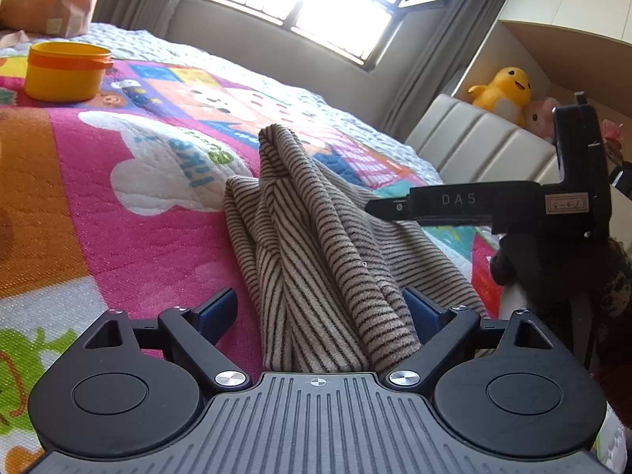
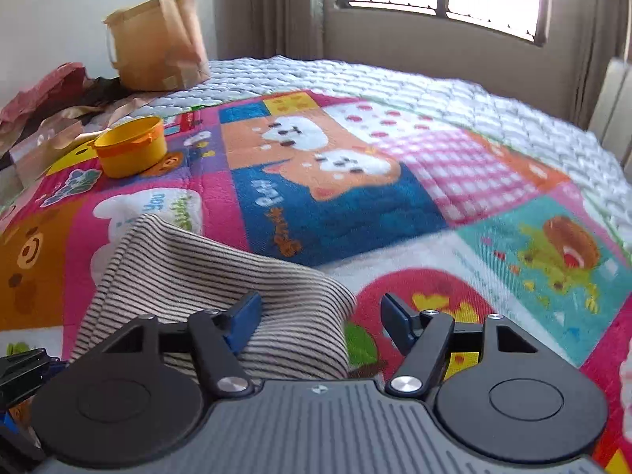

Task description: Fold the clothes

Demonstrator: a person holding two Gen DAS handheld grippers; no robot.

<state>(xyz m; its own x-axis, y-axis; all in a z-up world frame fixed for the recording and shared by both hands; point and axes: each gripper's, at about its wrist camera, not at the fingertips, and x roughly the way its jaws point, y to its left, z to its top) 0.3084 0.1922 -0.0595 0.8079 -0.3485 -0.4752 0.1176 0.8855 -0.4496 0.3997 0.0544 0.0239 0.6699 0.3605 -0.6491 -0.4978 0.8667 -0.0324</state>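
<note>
A beige garment with thin dark stripes (image 1: 312, 245) lies bunched on the colourful quilt (image 1: 130, 233). In the left wrist view it rises in a crumpled ridge and runs down between my left gripper's (image 1: 322, 308) wide-open blue fingers. The right gripper's black body (image 1: 474, 201) reaches in from the right, its tip at the cloth. In the right wrist view the garment (image 2: 221, 280) lies at lower left. My right gripper (image 2: 322, 316) is open, its left finger over the cloth, its right finger over bare quilt.
A yellow-orange plastic tub (image 1: 65, 71) stands on the quilt at far left; it also shows in the right wrist view (image 2: 130, 152). A brown paper bag (image 2: 158, 43) and crumpled wrappings sit at the bed's far corner. A headboard (image 1: 478, 146) and plush toys (image 1: 503, 89) are at right.
</note>
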